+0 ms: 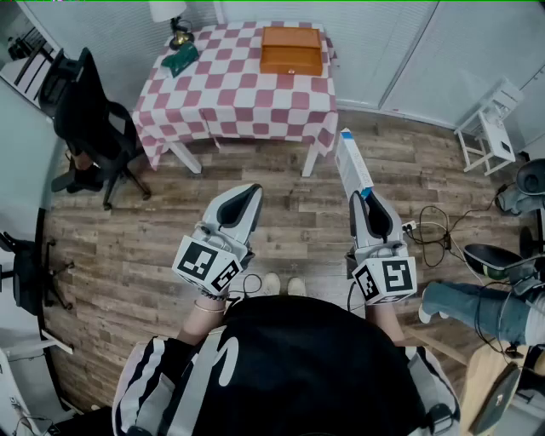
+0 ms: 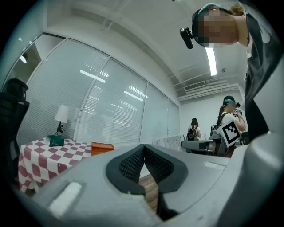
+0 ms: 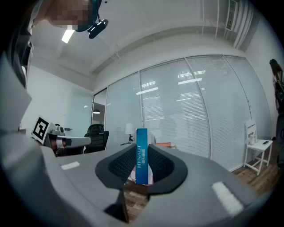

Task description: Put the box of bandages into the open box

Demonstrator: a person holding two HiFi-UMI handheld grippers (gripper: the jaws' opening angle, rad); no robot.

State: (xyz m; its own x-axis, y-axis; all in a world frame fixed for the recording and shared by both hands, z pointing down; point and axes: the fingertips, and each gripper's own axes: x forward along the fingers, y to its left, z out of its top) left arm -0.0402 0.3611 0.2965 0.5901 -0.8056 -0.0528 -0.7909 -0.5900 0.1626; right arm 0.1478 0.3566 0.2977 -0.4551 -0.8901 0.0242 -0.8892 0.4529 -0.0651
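Right hand-held gripper: gripping the box of bandages by its near end, holding it over the floor, well apart from the orange box sitting on the far table. Left hand-held gripper: hanging closed and empty on the left. Handling, as judged: carrying the carton forward with a firm grip, then lowering it squarely over the opening before releasing.

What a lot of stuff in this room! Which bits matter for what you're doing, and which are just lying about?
Part of the job:
- box of bandages, gripped by the right gripper
- orange box on the checked table

Just lying about:
- lamp
- green item
- black office chair
- white stool
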